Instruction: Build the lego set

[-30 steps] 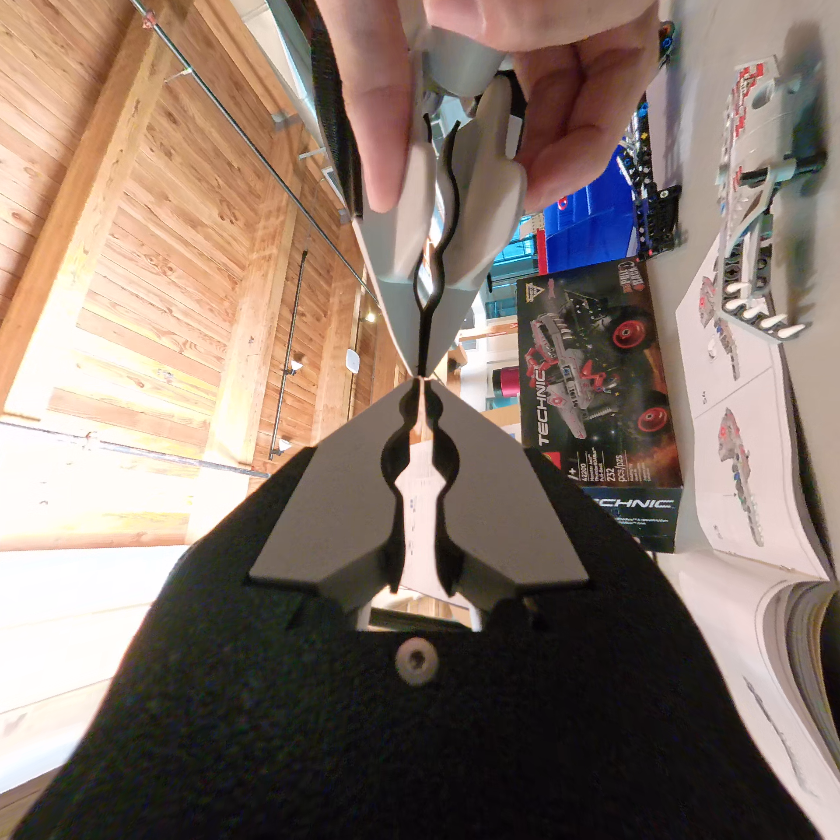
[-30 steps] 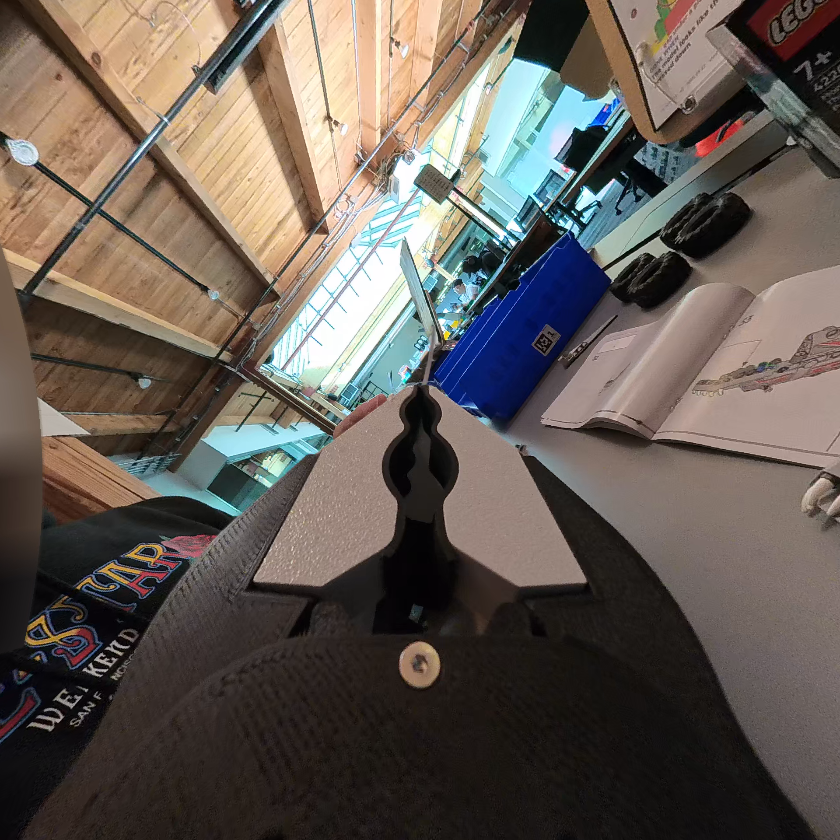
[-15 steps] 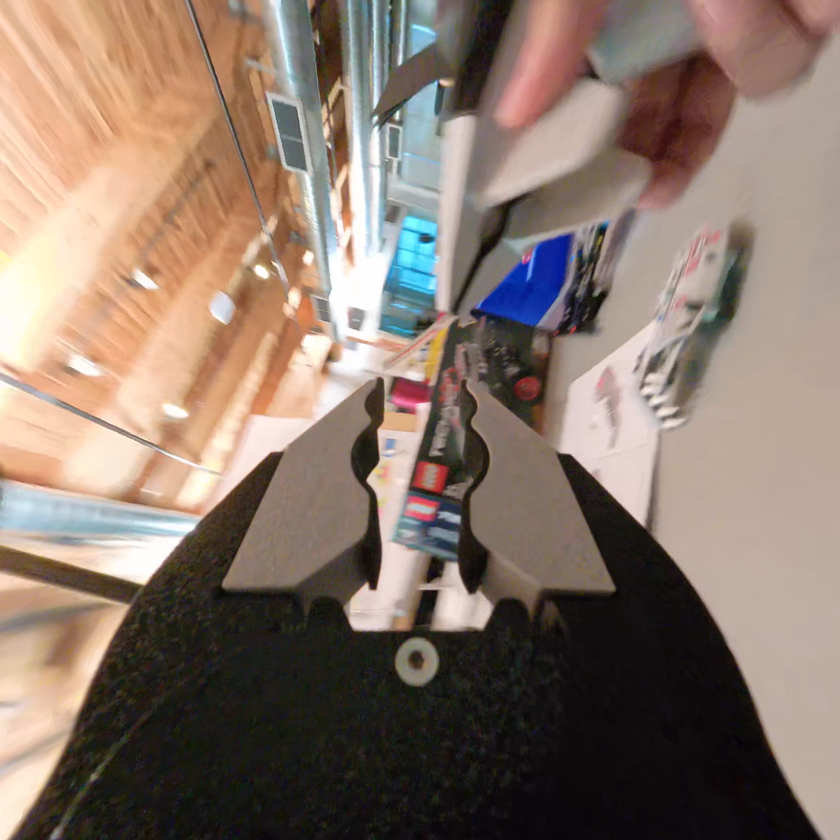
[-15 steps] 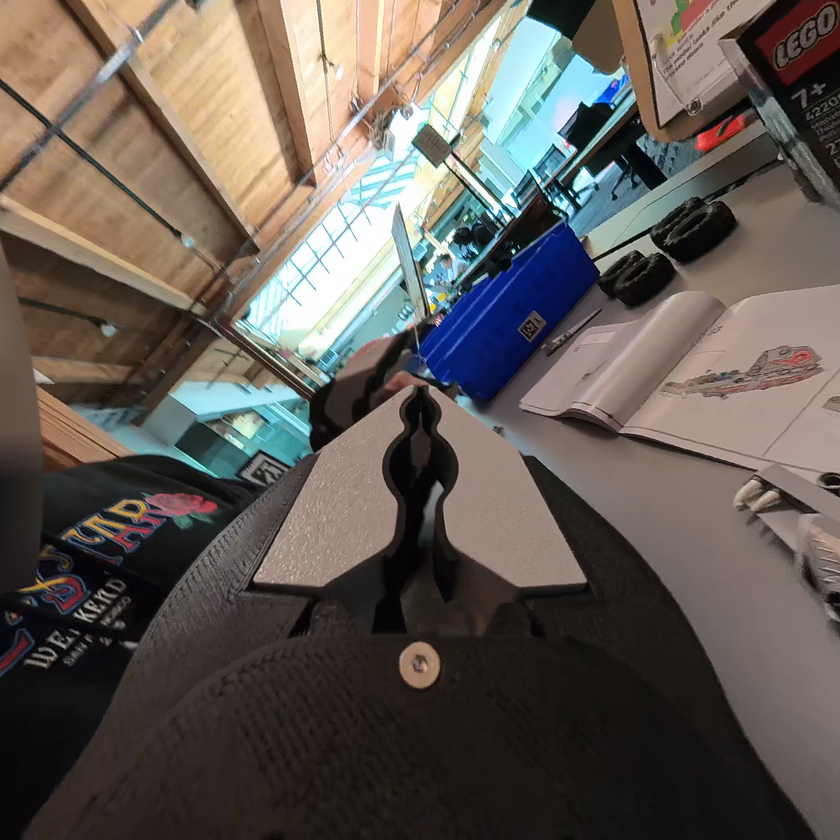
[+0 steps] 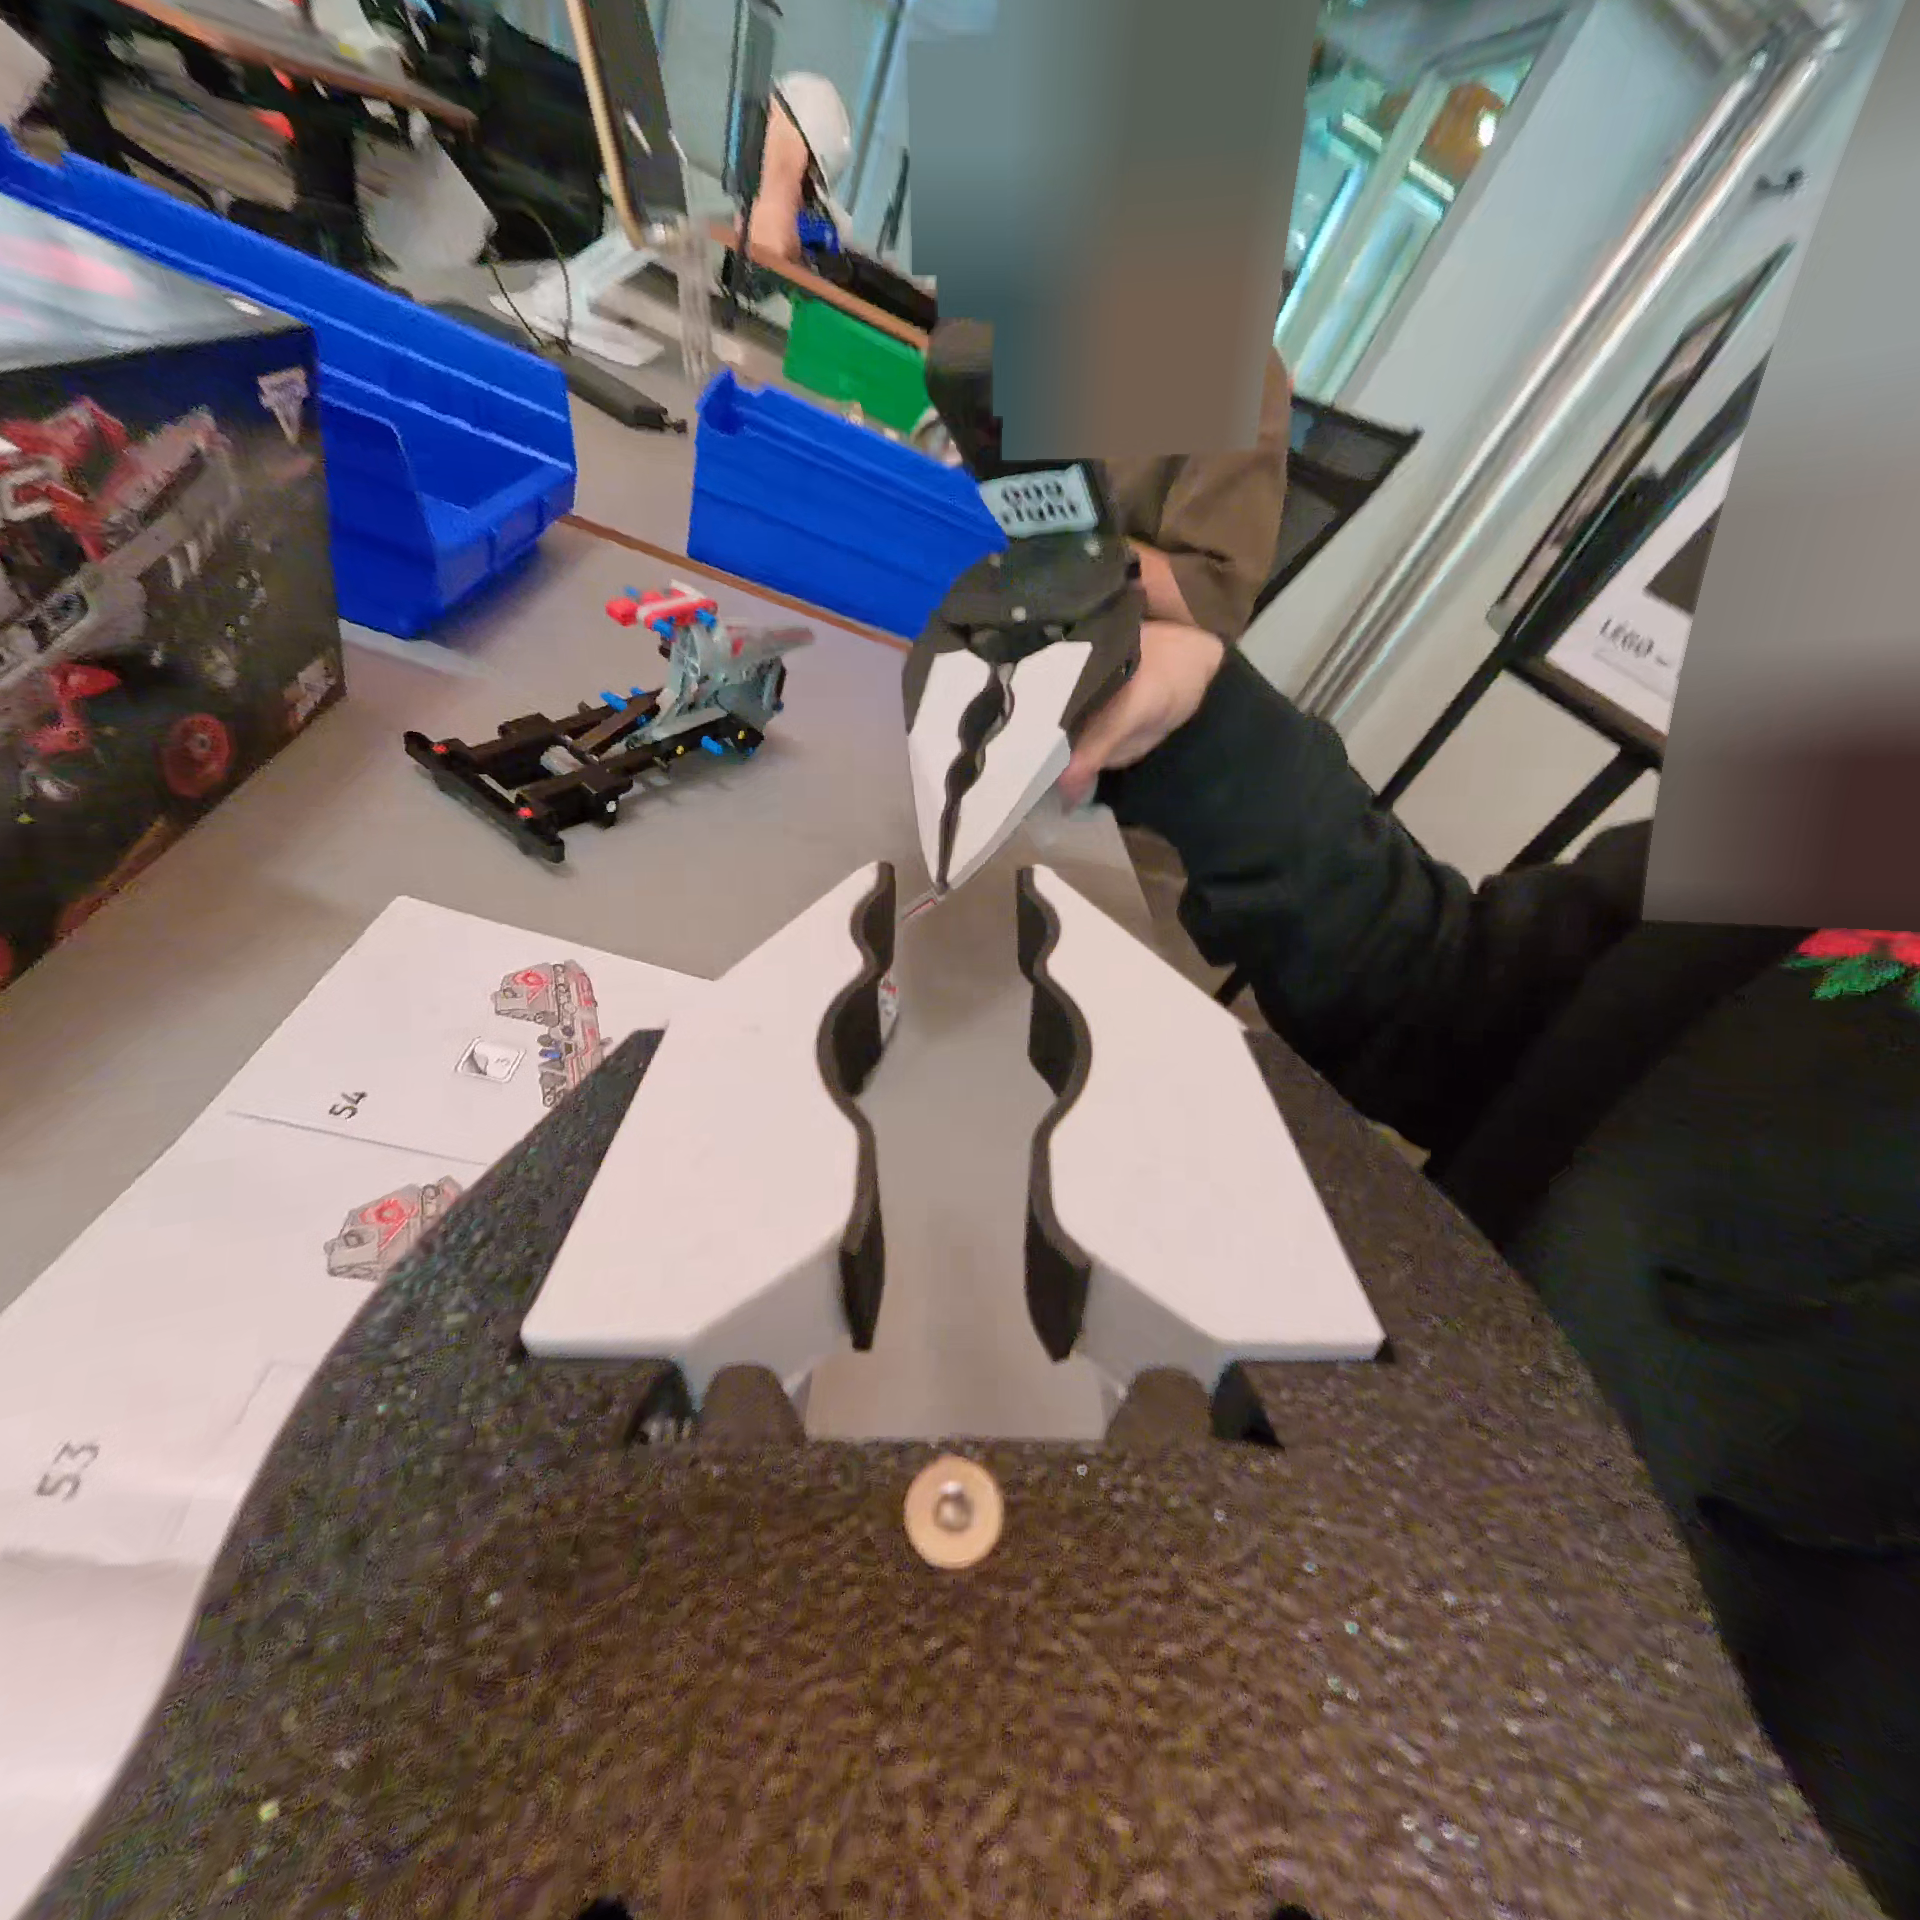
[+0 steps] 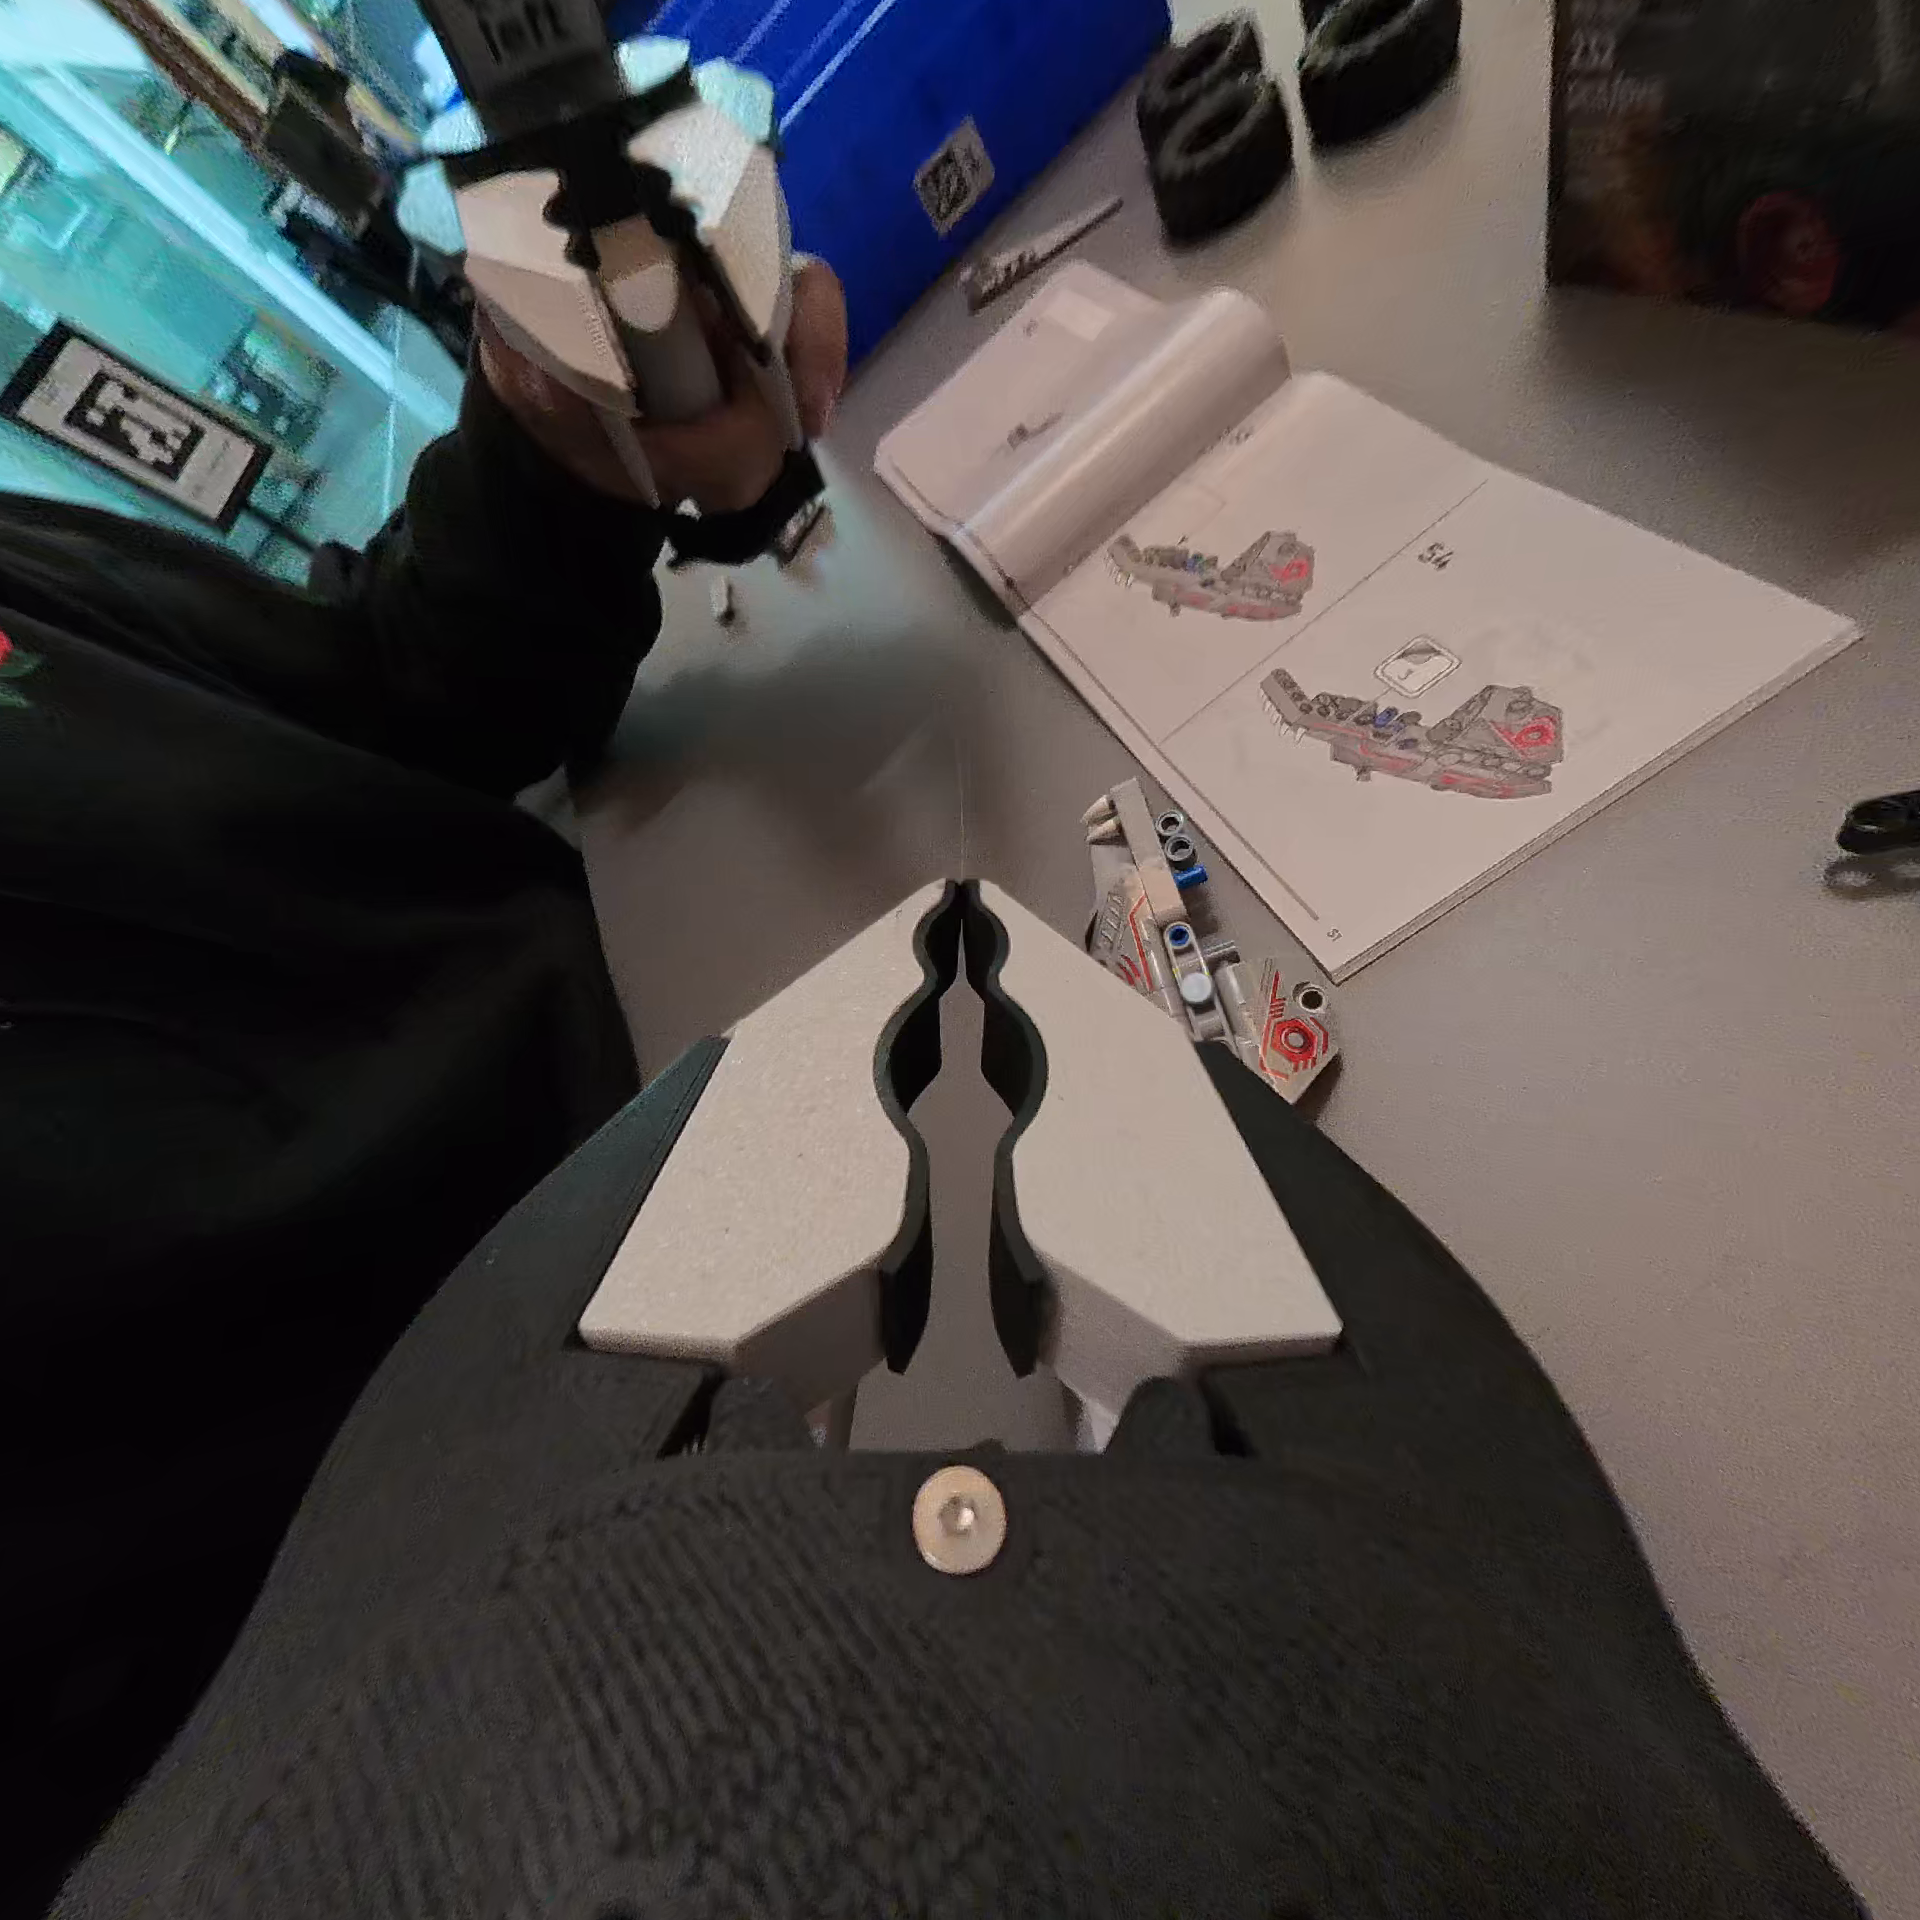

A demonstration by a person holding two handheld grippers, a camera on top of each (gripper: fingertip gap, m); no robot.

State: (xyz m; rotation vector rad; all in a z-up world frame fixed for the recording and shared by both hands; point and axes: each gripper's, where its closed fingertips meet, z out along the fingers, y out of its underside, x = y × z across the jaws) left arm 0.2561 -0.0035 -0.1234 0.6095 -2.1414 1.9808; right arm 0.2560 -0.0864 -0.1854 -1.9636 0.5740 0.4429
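Instruction booklet (image 6: 1455,665) open on the table (image 6: 1558,1195), body assembly (image 6: 1205,956) just beside it, tyres (image 6: 1216,135) behind.

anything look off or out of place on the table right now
Nothing looks spilled or broken. The grey and red lego body section lies on its side beside the open instruction booklet, apart from the black chassis near the blue bins. Neither tool grips a recognisable brick.

Bare table (image 6: 1558,1195) beside booklet (image 6: 1455,644)
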